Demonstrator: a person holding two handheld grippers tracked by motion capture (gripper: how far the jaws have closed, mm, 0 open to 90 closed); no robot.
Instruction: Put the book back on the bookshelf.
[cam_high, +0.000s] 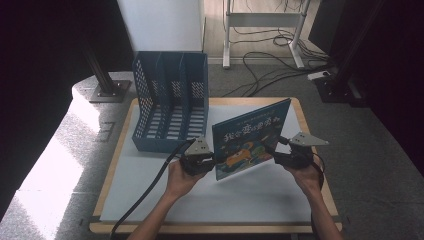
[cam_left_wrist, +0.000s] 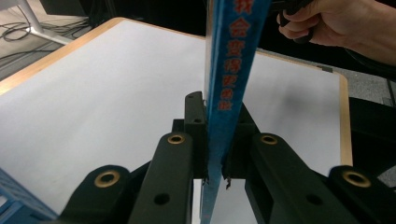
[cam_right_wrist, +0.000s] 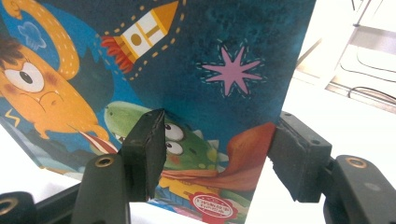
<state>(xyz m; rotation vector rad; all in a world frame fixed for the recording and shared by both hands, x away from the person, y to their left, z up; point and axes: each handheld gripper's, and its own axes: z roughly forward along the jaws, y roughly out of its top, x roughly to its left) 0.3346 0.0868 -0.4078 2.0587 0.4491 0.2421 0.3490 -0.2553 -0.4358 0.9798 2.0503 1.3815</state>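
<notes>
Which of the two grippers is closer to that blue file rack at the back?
Left. The left gripper, clamped on the book's spine edge, sits just in front of the rack's near right corner. The right gripper is at the book's far edge, with the book between it and the rack.

So the book (cam_high: 251, 135) stands upright on the table (cam_high: 150, 185), roughly mid-table. The file rack (cam_high: 171, 102) sits behind it and to the left, near the far edge. Left gripper (cam_high: 214, 158) is at the book's left edge, right gripper (cam_high: 276, 145) at its right edge.
</notes>
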